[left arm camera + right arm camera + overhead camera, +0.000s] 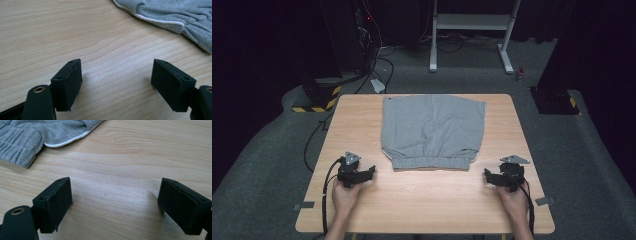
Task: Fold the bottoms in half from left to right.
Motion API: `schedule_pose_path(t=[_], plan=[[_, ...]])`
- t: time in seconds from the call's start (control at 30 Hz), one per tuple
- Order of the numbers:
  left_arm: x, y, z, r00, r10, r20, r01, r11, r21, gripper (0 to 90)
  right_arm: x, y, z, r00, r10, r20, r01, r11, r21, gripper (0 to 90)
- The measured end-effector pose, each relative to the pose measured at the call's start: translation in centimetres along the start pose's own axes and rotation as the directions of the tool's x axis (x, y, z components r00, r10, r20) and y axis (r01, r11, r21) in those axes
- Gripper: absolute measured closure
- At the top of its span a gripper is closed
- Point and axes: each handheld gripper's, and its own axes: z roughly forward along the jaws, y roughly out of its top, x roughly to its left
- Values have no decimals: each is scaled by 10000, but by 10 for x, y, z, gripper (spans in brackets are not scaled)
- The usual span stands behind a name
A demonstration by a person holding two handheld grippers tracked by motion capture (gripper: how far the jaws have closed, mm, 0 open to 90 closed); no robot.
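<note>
A pair of grey shorts [433, 131] lies flat in the middle of the wooden table [422, 200], elastic waistband toward the person. My left gripper [371, 171] rests on the table left of the waistband, jaws wide open and empty. In the left gripper view the left gripper [117, 82] faces bare wood, with the shorts [175, 13] at the upper right. My right gripper [487, 175] sits right of the waistband, open and empty. In the right gripper view the right gripper [115, 203] has the shorts [37, 135] at the upper left, white trim showing.
Beyond the table's far edge stand a white metal frame [472, 22] and black equipment with cables [357, 45] on grey carpet. Yellow-black striped bases [319, 97] sit at the far left. Tape strips [544, 201] mark the table's near corners.
</note>
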Motion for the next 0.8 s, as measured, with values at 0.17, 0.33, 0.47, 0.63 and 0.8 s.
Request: schedule_pose_path(t=[0.17,0.33,0.47,0.63,0.8], plan=[[0,0,0,10000,66,36,-66,10000,5,249,0,0,0,10000,18,37,-18,10000,6,118],[0,0,0,9999,109,103,-109,9999,2,247,0,0,0,10000,55,50,-55,10000,10,119],[0,0,0,9997,176,163,-178,9998,82,210,-2,0,0,9991,298,299,-298,9996,1,127],[0,-2,-3,9999,115,127,-116,9999,97,222,-4,0,-1,9974,493,523,-490,9988,-66,154],[0,-1,-3,10000,-9,80,8,9999,123,232,-4,-2,-3,9945,764,715,-750,9970,-208,234]])
